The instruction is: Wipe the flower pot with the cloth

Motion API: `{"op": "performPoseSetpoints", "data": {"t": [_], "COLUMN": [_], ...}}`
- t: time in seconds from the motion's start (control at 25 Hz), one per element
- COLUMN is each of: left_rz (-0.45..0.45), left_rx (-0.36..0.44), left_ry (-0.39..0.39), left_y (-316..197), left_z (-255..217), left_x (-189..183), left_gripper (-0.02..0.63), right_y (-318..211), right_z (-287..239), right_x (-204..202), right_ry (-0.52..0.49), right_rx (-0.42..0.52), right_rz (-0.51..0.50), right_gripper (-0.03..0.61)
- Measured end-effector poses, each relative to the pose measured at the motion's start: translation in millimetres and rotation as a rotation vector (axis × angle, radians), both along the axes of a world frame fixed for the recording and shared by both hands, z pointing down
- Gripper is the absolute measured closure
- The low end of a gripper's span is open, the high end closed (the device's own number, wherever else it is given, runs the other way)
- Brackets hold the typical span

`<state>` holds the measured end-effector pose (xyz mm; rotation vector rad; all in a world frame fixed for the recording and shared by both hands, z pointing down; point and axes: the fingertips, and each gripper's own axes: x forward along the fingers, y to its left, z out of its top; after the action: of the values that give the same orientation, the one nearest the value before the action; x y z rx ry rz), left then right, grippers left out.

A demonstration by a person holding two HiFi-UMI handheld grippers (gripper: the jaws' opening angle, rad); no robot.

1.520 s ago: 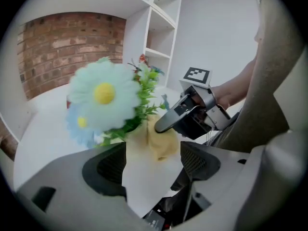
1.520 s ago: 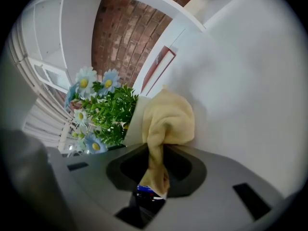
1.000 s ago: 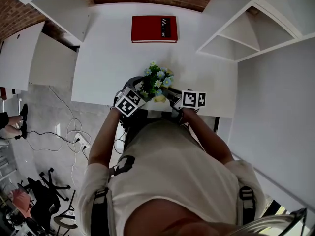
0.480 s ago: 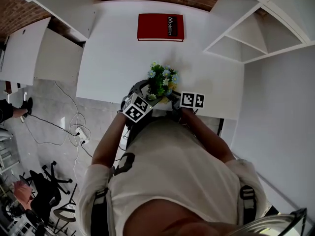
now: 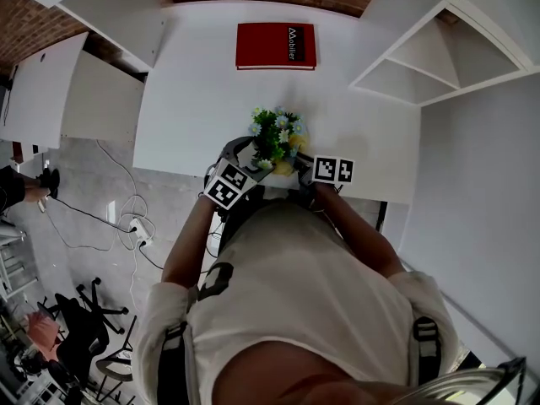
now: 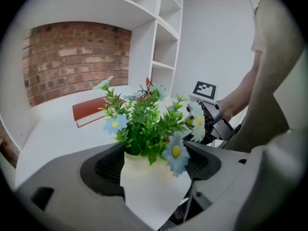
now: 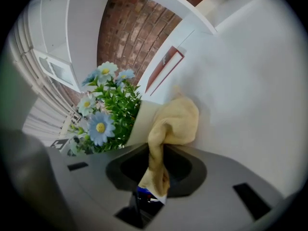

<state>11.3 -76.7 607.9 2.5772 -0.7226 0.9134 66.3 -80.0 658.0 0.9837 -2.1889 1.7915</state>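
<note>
- Near the front edge of the white table (image 5: 194,99), the white flower pot of green leaves and blue and white artificial flowers (image 6: 149,191) is clamped by its sides between the left gripper's (image 6: 153,170) jaws. Whether it rests on the top or is lifted, I cannot tell.
- The right gripper (image 7: 156,172) has its jaws closed on a bunched yellow cloth (image 7: 175,124), whose free fold lies against the pot's wall.
- Wiping looks to be in hand.
- The next move probably calls for light strokes along the wall, kept below the leaves, with a firm left hold.
- There is little room toward the person. Bare tabletop lies beyond, up to the flat red book (image 5: 276,45). The white shelves (image 5: 422,66) stand well apart.
</note>
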Motion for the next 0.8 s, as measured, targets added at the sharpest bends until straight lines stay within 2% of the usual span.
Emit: {"op": "performPoseSetpoints", "data": {"t": [0.16,0.24,0.36,0.56,0.68,0.8], "left_rz": [0.028,0.016,0.0,0.024,0.005,-0.01], "left_rx": [-0.004,-0.002,-0.001,0.005,-0.019,-0.025], "left_ry": [-0.02,0.003,0.014,-0.003,0.035,0.064], "left_y": [-1,-2,0,17,24,25], "left_z": [14,12,11,11,12,10], "left_x": [-1,3,9,19,24,25], "left_gripper": [0.253,0.255,0.255,0.255,0.255,0.255], "right_y": [-7,-12,-14,0,12,10], "right_z": [-40,-60,-67,-32,-6,2], "right_x": [-4,-8,-11,-4,-2,-2], "right_ry": [-0.056,-0.08,-0.068,-0.022,0.027,0.038], "right_rx": [0.105,0.154,0.185,0.113,0.059,0.045], "right_rz": [-0.042,-0.059,-0.073,-0.032,-0.022,-0.007], "right_gripper": [0.482,0.482,0.482,0.482,0.482,0.483]}}
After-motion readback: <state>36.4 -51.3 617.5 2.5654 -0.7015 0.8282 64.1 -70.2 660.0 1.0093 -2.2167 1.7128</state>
